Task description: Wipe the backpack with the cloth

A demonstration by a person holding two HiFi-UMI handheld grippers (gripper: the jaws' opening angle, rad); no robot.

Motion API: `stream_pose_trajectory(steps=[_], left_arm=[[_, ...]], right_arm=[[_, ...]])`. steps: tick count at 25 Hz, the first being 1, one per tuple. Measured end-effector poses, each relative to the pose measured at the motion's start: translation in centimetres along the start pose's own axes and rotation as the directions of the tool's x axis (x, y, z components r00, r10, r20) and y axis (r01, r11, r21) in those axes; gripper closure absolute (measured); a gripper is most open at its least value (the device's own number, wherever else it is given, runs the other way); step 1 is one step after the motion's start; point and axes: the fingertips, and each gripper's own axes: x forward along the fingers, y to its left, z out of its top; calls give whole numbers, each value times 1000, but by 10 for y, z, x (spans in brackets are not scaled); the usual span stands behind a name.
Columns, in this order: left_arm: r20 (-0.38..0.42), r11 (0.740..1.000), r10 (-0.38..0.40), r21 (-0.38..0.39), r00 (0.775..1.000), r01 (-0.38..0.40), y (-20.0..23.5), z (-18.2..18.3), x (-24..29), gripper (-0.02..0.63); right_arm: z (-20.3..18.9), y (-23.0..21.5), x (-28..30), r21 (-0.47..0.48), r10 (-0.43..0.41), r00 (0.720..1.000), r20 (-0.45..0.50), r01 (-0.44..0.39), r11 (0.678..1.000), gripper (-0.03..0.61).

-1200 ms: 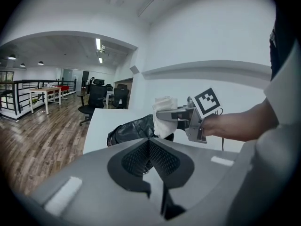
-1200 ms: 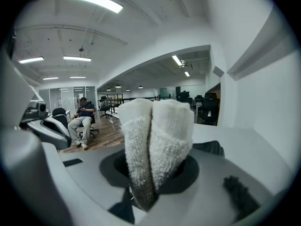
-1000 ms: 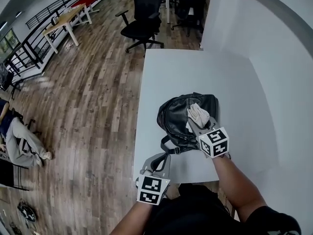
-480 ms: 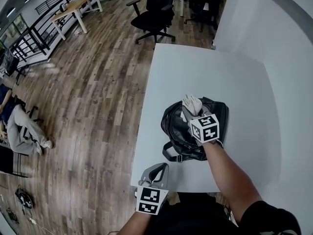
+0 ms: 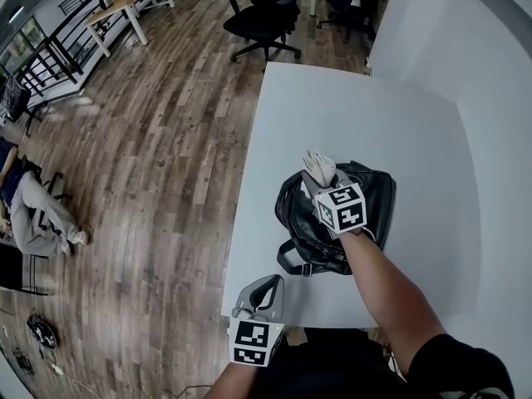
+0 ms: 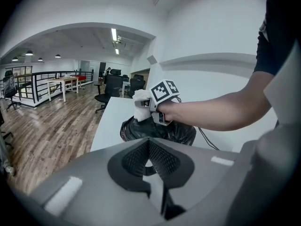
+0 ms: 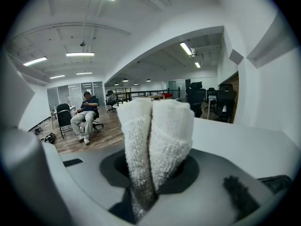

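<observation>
while the right gripper sits over the far left part of the black leather backpack, its jaws are clamped hard on a folded white terry cloth, and the right gripper view shows that cloth bulging up out of the closed jaws in two thick rolls. the backpack lies flat near the middle of the white table, a little toward the near edge, with its strap looping out toward the person. from the left gripper view the cloth stands just at the bag's upper edge, but whether the towel is pressing on the leather or riding just above it, i can't tell. over on the other side, the left gripper hangs off the near left corner of the table, well apart from the bag, jaws together with nothing between them, so it's doing no bracing right now. as for progress: the cloth is in the grip and is at the bag, so the pick-up is done and, i'd judge, the wiping is on. the leather shows no streaks or marks to say which parts are covered, so how much remains can't be read. i'd guess the near side and the strap end are yet to be wiped.
</observation>
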Motion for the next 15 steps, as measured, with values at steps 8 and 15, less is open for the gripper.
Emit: stream_pose_trajectory(steps=[8, 15], left_arm=[[-4, 999, -37, 16, 999, 37, -7, 1, 9, 607], [0, 997, -74, 37, 997, 74, -16, 7, 17, 607]], right_arm=[[-5, -13, -6, -9, -31, 999, -14, 31, 999, 480], [-5, -31, -20, -12, -76, 997, -15, 76, 997, 480]])
